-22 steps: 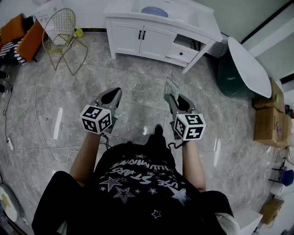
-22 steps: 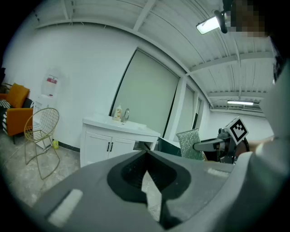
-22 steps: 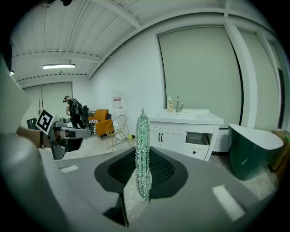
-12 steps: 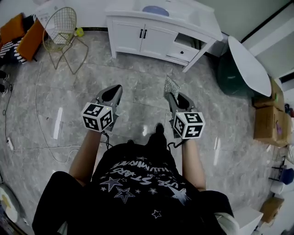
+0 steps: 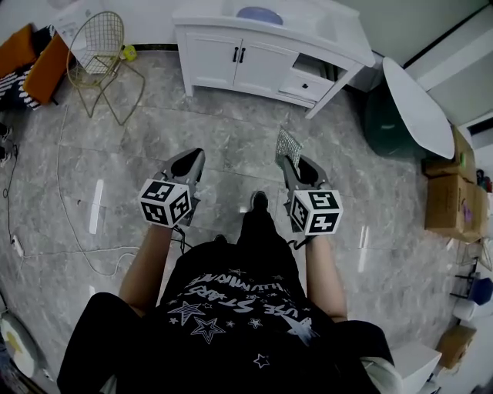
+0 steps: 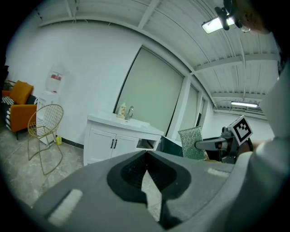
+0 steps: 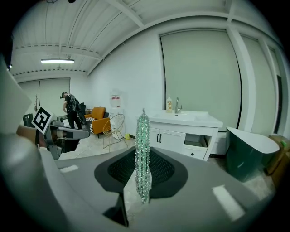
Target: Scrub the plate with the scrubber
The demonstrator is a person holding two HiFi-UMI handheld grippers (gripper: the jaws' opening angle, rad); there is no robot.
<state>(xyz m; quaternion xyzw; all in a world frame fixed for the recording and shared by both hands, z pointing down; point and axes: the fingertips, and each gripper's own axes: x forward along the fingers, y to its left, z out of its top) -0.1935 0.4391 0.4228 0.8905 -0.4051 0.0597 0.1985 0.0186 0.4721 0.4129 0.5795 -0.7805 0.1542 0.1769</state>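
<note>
Count: two grippers, one marker cube on each, one scrubber, one plate.

Left gripper (image 5: pixel 193 157): fingers (image 6: pixel 90 181) are smooth grey plastic with a dark ribbed hollow. Their tips meet and nothing sits between them; only a thin sliver of floor shows through lower down. Its cube (image 5: pixel 165 202) is white with black squares.

Right gripper (image 5: pixel 290 165): fingers (image 7: pixel 199 181) are clamped on the scrubber (image 7: pixel 143 149). It is a flat rectangular pad of shiny silver-green metallic mesh, seen edge-on in the right gripper view. It stands upright and sticks out past the fingertips. Its cube (image 5: pixel 316 212) sits at the rear.

Plate (image 5: pixel 259 15): one pale blue oval shape, lying in the basin of the white surface (image 5: pixel 327 27). It is well ahead of both sets of fingertips and touches neither. Detail is too small to read.

Cabinet (image 5: pixel 231 61) under that surface: white, with two doors, each with one black handle. One drawer (image 5: pixel 308 86) is pulled open on the side ahead of the right fingers. One bottle (image 7: pixel 169 103) and one faucet (image 7: pixel 176 105) stand on top.

One gold wire chair (image 5: pixel 96 46) stands ahead and outward of the left fingers. The floor (image 5: pixel 154 138) is glossy grey marble-pattern tile.
</note>
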